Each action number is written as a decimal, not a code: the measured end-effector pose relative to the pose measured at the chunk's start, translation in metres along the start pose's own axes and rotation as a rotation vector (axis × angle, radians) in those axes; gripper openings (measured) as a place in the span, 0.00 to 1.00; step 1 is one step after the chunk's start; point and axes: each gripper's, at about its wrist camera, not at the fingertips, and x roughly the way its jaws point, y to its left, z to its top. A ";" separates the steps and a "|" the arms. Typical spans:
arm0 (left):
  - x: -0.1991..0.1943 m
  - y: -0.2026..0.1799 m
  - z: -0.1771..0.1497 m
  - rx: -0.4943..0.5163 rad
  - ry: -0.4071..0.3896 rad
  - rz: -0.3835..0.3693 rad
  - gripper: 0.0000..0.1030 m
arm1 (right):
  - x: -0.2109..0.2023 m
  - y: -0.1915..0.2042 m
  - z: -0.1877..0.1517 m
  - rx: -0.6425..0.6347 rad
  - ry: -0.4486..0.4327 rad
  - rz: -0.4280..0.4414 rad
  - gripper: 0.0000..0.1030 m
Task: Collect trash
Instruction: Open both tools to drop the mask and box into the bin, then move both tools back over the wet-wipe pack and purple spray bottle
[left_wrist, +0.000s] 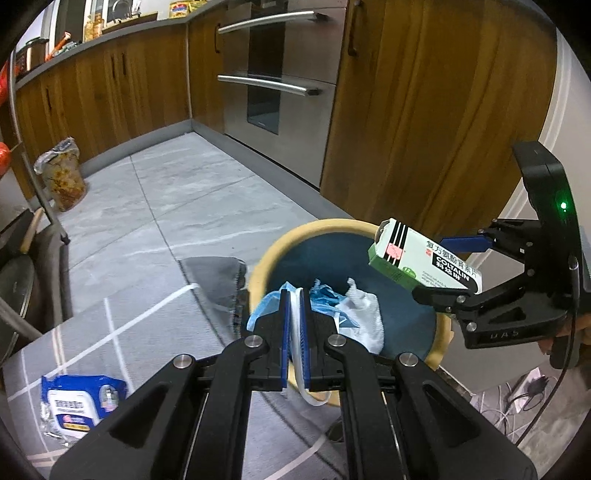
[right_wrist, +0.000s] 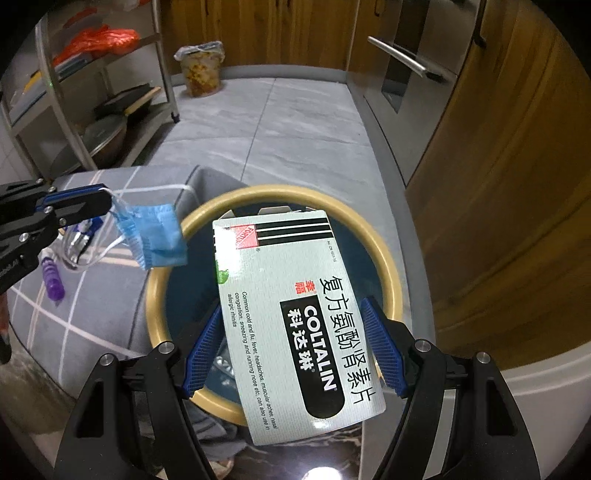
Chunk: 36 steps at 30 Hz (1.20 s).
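Blue face mask (right_wrist: 155, 236) hangs by its white ear loop, pinched in the left hand-held gripper (left_wrist: 293, 339), whose jaws are pressed together on the loop. In the right wrist view it dangles at centre left, just over the tan rim of the round bin (right_wrist: 391, 258). The right hand-held gripper (right_wrist: 295, 343) clamps a white medicine box (right_wrist: 291, 325), its long axis running from lower centre toward the frame's middle, directly over the bin's dark mouth. Both loads look ready to drop; the box sits more squarely above the opening.
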 end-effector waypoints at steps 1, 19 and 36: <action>0.004 -0.002 0.000 -0.002 0.006 -0.007 0.05 | 0.002 -0.001 -0.001 0.003 0.007 -0.001 0.72; 0.034 -0.016 -0.010 0.008 0.078 -0.038 0.38 | 0.030 0.010 0.002 -0.043 0.089 -0.052 0.75; -0.033 0.030 -0.017 -0.036 -0.027 0.103 0.78 | -0.001 0.040 0.020 -0.089 -0.023 -0.040 0.90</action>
